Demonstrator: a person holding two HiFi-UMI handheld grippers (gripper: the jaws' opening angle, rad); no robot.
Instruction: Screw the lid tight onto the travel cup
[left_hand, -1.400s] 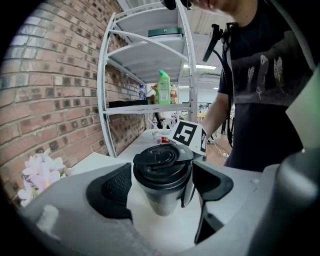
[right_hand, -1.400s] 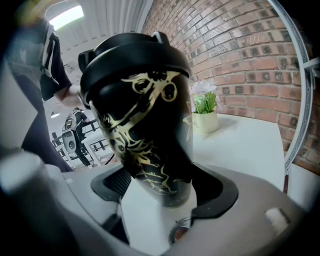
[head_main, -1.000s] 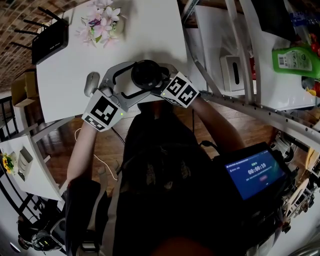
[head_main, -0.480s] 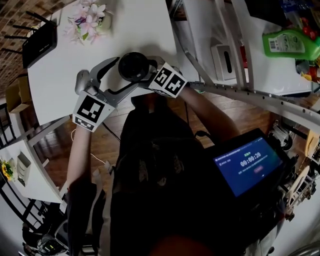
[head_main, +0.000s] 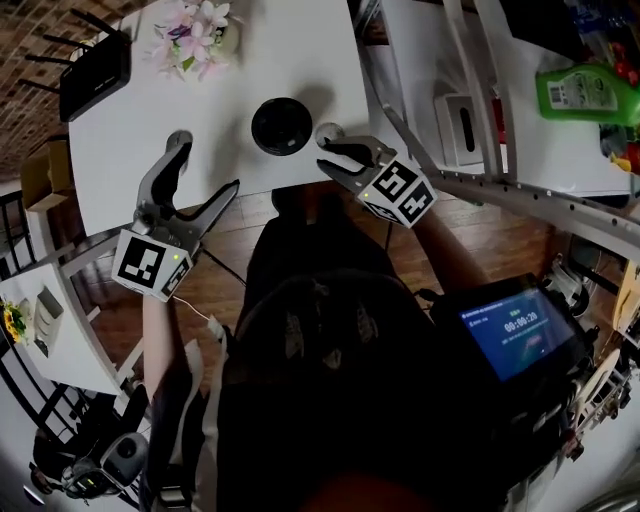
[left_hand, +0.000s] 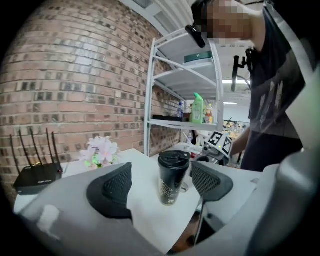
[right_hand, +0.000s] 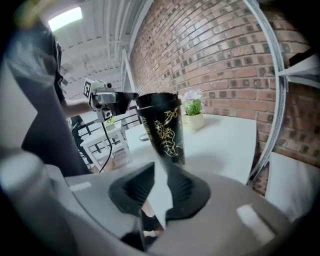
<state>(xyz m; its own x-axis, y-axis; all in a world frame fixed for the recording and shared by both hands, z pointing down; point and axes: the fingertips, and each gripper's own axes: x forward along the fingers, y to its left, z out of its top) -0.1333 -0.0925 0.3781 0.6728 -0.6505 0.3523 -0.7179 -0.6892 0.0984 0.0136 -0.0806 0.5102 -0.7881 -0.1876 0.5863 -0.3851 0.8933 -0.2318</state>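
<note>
The cup (head_main: 281, 125) stands upright on the white surface (head_main: 150, 120) with its lid (left_hand: 173, 159) on, and neither tongs touch it. I cannot tell if the lid is tight. To check, clamp the body low with one pair and turn the lid level with the other. The left tongs (head_main: 207, 165) are spread wide and empty. The right tongs (right_hand: 159, 192) have just been closing, nearly together on nothing. The cup's contents are hidden; a pot (head_main: 205, 40) beyond holds pink flowers.
</note>
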